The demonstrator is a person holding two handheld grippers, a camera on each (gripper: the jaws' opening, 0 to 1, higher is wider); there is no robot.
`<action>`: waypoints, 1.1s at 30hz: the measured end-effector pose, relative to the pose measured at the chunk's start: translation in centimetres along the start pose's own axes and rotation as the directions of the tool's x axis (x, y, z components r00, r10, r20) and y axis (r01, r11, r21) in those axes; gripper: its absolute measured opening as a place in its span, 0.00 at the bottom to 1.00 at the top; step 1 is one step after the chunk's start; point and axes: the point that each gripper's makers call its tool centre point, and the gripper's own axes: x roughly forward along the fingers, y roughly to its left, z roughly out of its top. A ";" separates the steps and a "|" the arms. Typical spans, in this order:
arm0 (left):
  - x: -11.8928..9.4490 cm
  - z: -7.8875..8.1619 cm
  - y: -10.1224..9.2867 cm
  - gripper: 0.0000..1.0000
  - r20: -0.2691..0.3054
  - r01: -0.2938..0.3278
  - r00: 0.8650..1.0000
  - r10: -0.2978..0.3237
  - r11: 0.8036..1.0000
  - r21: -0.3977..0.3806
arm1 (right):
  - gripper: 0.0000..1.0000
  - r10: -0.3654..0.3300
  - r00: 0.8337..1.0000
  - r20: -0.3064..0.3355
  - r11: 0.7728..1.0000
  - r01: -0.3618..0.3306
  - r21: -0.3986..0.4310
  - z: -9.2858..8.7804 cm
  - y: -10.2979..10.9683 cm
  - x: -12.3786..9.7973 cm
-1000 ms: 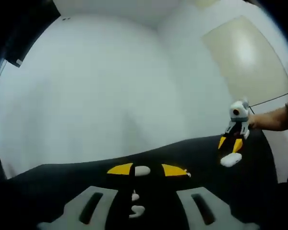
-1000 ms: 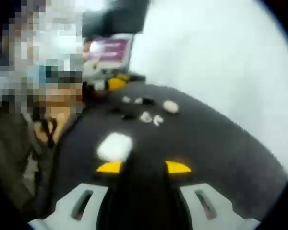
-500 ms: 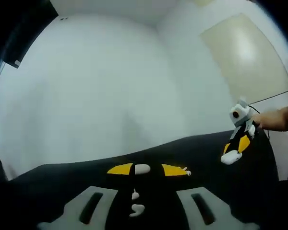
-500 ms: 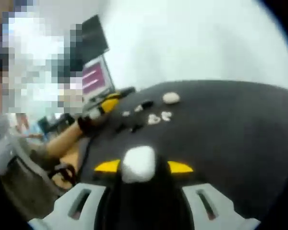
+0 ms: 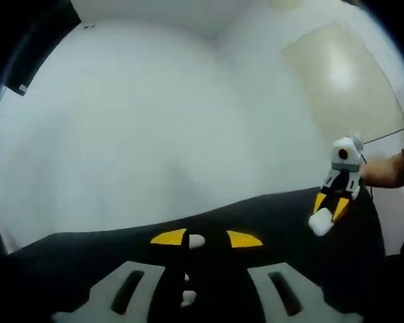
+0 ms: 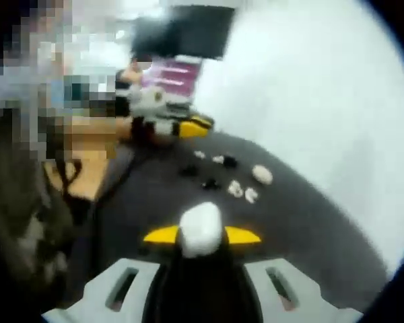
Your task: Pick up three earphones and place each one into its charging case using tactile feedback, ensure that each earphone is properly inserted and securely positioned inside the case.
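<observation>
The black table (image 6: pixel 310 222) carries all the small things. In the right gripper view, the right gripper (image 6: pixel 202 235) is clamped on a white charging case (image 6: pixel 202 229), which sits between its yellow tips at 6 o'clock. The case is rounded and blurred, so I cannot tell its long axis.

In the left gripper view, the left gripper (image 5: pixel 196 239) pinches one white earphone (image 5: pixel 196 240) between its tips, and this same case shows far at 3 o'clock. So I judge the earphone must travel toward 3 o'clock to reach the case.

On the table past the held case, at about 1 o'clock, lies a second white case (image 6: pixel 261 174). Near it are about two white earbuds (image 6: pixel 242 191) and some dark pieces; blur makes the count unsure.
</observation>
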 end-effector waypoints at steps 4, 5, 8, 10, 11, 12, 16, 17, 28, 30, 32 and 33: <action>0.3 -0.2 -2.8 0.19 -0.019 0.164 0.986 -0.164 0.986 -0.018 | 0.25 -0.026 1.000 0.016 0.997 0.027 -0.072 0.1 0.2 0.0; 0.4 -0.2 -3.9 0.19 -0.028 0.217 0.976 -0.217 0.976 -0.015 | 0.25 -0.034 0.999 0.022 0.993 0.036 -0.114 0.1 0.2 -0.1; 0.7 -0.5 -7.7 0.19 -0.065 0.380 0.922 -0.382 0.924 -0.048 | 0.25 -0.047 0.998 0.051 0.971 0.058 -0.231 0.2 0.6 -0.2; 1.4 -1.4 -9.9 0.20 -0.122 0.447 0.884 -0.451 0.893 -0.060 | 0.24 -0.050 0.997 0.058 0.966 0.063 -0.252 0.2 0.8 -0.2; 1.7 -2.0 -11.0 0.20 -0.160 0.479 0.863 -0.479 0.877 -0.039 | 0.24 -0.051 0.997 0.063 0.964 0.066 -0.258 0.2 0.8 -0.3; 2.1 -2.5 -12.0 0.21 -0.195 0.509 0.844 -0.499 0.861 0.001 | 0.24 -0.052 0.996 0.068 0.963 0.068 -0.260 0.2 0.8 -0.3; 3.4 -3.6 -15.5 0.23 -0.271 0.601 0.774 -0.572 0.798 0.032 | 0.23 -0.050 0.994 0.095 0.958 0.075 -0.277 0.3 0.9 -0.5; 3.8 -3.5 -15.9 0.23 -0.267 0.606 0.771 -0.579 0.795 0.024 | 0.23 -0.049 0.994 0.096 0.955 0.075 -0.286 0.4 0.9 -0.5; 5.4 -2.8 -17.2 0.19 -0.240 0.628 0.752 -0.614 0.778 -0.021 | 0.21 -0.021 0.989 0.145 0.945 0.067 -0.319 0.6 0.8 -0.7; 5.3 -3.1 -17.4 0.19 -0.249 0.634 0.746 -0.618 0.773 -0.022 | 0.21 -0.013 0.988 0.152 0.945 0.062 -0.322 0.7 0.8 -0.7; 5.2 -3.3 -17.9 0.19 -0.250 0.646 0.733 -0.632 0.762 -0.031 | 0.21 -0.005 0.988 0.156 0.945 0.055 -0.322 0.8 0.8 -0.6; 5.1 -3.4 -18.0 0.19 -0.249 0.651 0.730 -0.637 0.759 -0.033 | 0.21 0.001 0.987 0.158 0.947 0.050 -0.318 0.8 0.8 -0.6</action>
